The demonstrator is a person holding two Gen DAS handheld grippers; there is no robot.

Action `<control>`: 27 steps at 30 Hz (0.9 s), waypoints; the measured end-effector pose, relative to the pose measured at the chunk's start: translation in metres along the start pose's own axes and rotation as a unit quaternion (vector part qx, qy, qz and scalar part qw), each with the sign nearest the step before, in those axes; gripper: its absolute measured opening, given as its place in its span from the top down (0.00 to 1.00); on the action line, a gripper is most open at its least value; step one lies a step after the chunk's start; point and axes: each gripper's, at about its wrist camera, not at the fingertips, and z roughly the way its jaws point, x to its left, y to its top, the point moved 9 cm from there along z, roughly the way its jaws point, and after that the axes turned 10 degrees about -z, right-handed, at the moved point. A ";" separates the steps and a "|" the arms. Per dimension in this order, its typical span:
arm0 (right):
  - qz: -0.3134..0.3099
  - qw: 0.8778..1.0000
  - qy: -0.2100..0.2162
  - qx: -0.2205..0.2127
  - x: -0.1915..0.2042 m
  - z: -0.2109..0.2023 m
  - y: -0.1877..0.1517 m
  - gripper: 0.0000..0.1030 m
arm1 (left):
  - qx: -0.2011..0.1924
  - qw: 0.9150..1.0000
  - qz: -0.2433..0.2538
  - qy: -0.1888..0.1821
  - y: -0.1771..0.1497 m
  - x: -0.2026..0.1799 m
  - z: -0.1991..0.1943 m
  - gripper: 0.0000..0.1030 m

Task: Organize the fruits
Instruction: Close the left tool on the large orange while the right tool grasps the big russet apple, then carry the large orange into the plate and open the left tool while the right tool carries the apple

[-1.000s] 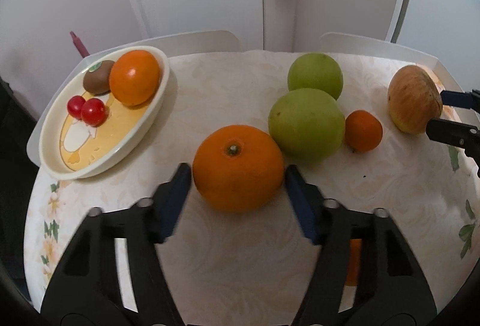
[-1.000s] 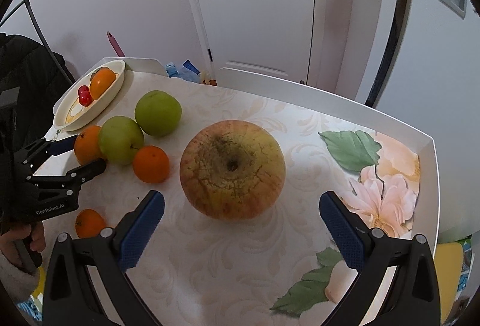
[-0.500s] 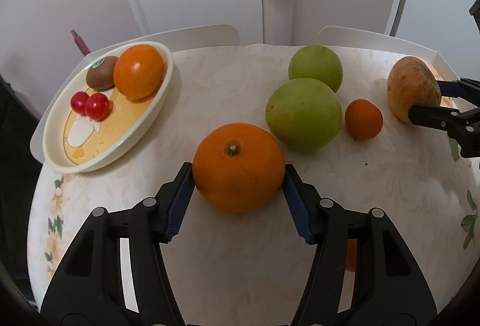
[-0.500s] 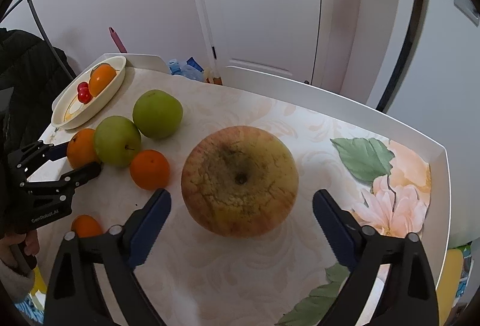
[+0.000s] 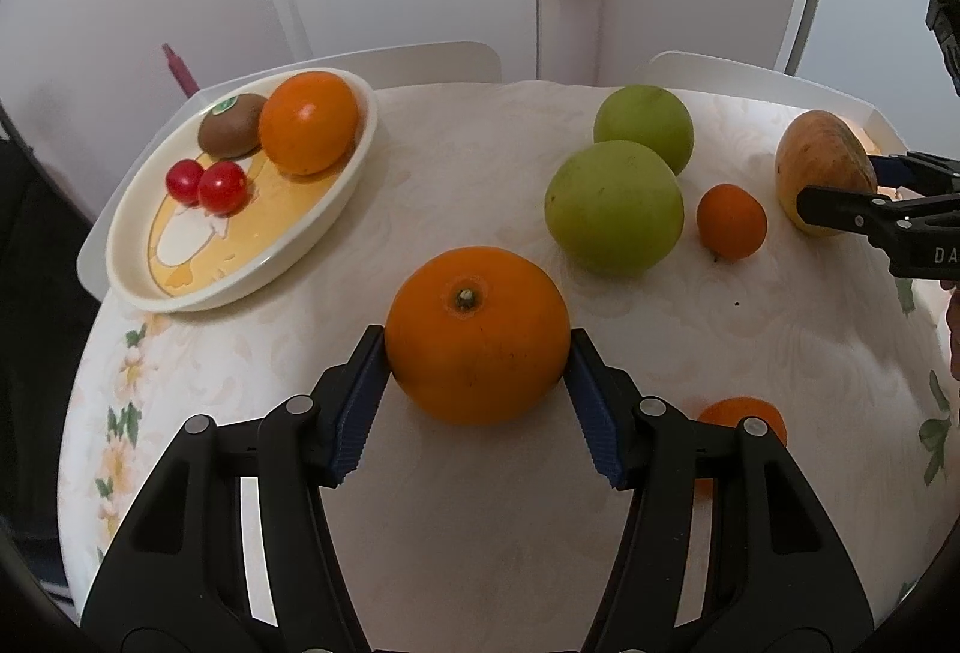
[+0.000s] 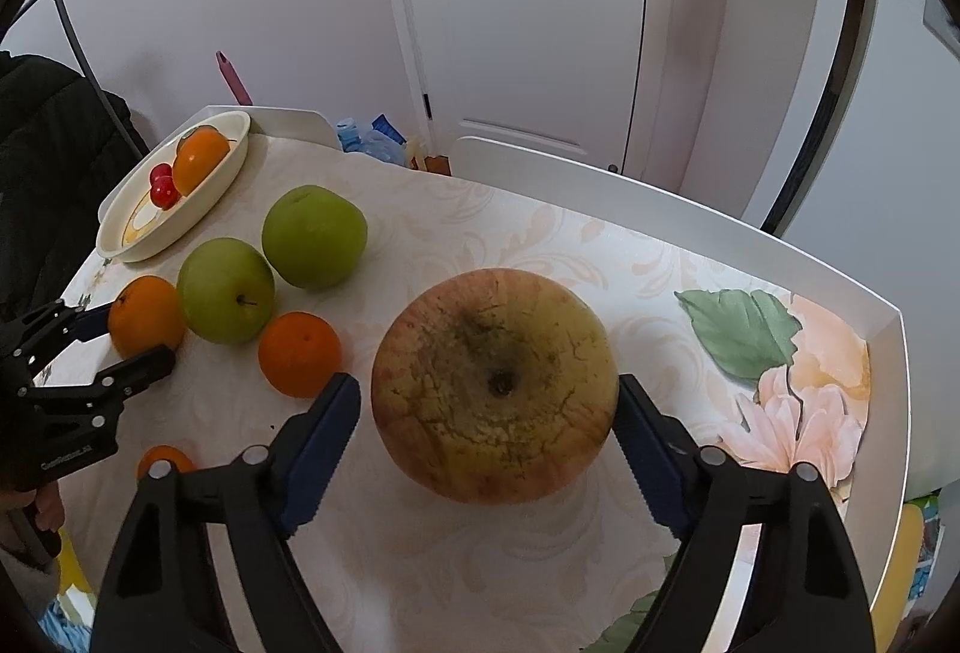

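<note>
Looking along the left hand-held gripper [image 5: 477, 395], we see its pads pinching a large orange [image 5: 477, 335] on the desk [image 5: 480, 161], right of the plate [image 5: 354, 173]. From the right wrist, the right hand-held gripper [image 6: 489, 434] is closing around a big russet apple [image 6: 495, 383]; the right pad touches, the left stands just clear, far right of that plate [image 6: 234, 155].

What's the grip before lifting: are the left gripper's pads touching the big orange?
Touching: left wrist view shows the left gripper's pads against the orange's sides, no gap.
</note>
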 end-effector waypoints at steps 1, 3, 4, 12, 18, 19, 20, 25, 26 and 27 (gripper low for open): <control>0.001 1.000 -0.001 0.000 0.000 0.000 0.000 0.21 | -0.001 1.000 -0.001 0.000 0.000 0.001 -0.001 0.39; 0.002 1.000 -0.003 -0.001 -0.001 0.000 0.001 0.22 | -0.002 1.000 -0.003 0.001 -0.001 0.003 -0.005 0.39; 0.001 1.000 -0.006 -0.002 -0.001 0.000 0.001 0.23 | -0.004 1.000 -0.005 0.001 -0.002 0.004 -0.006 0.39; 0.002 1.000 -0.027 -0.006 -0.002 0.000 0.001 0.30 | -0.012 1.000 -0.019 0.006 0.000 0.014 -0.022 0.39; 0.005 0.999 -0.031 -0.016 0.001 -0.015 0.006 0.31 | -0.022 0.999 -0.034 0.008 0.008 0.022 -0.042 0.39; 0.006 0.999 -0.032 -0.018 0.001 -0.020 0.008 0.31 | -0.024 0.999 -0.036 0.009 0.009 0.022 -0.047 0.39; 0.006 0.999 -0.032 -0.020 0.002 -0.025 0.009 0.31 | -0.027 0.999 -0.038 0.010 0.010 0.024 -0.051 0.39; 0.001 0.999 -0.030 -0.029 0.011 -0.051 0.018 0.31 | -0.046 0.998 -0.049 0.017 0.019 0.036 -0.080 0.39; -0.001 0.999 -0.028 -0.030 0.014 -0.057 0.021 0.31 | -0.049 0.997 -0.050 0.018 0.020 0.040 -0.087 0.39; -0.002 0.999 -0.026 -0.032 0.016 -0.061 0.023 0.31 | -0.052 0.997 -0.051 0.018 0.022 0.042 -0.092 0.39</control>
